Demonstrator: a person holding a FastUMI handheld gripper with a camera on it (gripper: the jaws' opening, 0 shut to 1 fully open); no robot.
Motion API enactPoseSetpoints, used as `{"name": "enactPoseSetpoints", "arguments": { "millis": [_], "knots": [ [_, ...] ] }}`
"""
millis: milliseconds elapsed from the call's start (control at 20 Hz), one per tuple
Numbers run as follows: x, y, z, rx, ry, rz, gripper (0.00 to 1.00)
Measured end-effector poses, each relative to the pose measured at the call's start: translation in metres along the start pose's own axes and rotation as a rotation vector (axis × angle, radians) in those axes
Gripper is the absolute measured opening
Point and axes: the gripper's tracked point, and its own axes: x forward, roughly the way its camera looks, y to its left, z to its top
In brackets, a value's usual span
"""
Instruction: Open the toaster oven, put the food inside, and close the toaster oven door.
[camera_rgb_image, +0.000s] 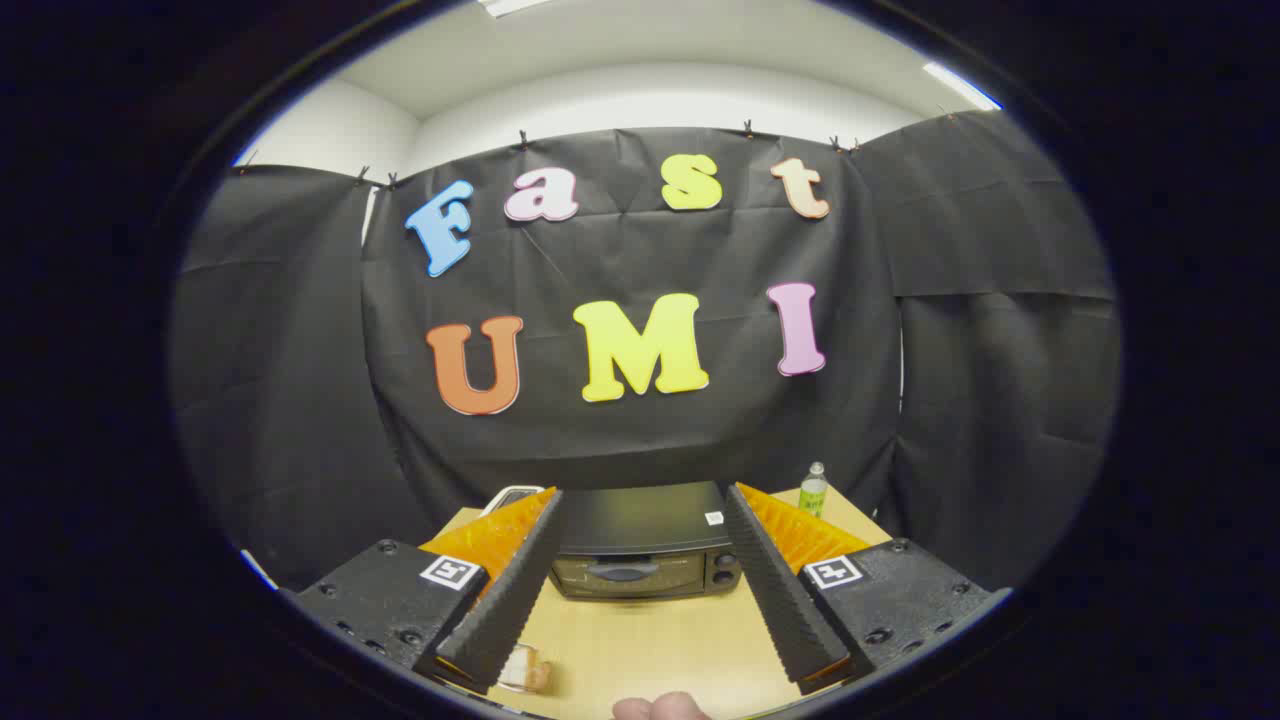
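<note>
A black toaster oven stands on the wooden table, beyond my fingers and framed between them. Its door is shut, with a handle across the front and knobs at its right. My gripper hangs above the table, open wide, with nothing between the fingers. A small piece of food in a clear wrapper lies on the table under the left finger, near the front edge.
A small bottle with a green label stands at the table's back right, behind the right finger. A white-rimmed object peeks out behind the left finger, beside the oven. Part of a person's hand shows at the table's near edge.
</note>
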Motion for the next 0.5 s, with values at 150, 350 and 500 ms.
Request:
{"name": "enactPoseSetpoints", "arguments": {
  "millis": [150, 350, 500],
  "knots": [
    [0.0005, -0.0011, -0.0008, 0.008, 0.002, -0.003, 1.00],
    [-0.0014, -0.0032, -0.0026, 0.015, 0.006, -0.006, 1.00],
    [-0.0029, -0.0045, -0.0015, 0.013, 0.003, -0.011, 1.00]
  ]
}}
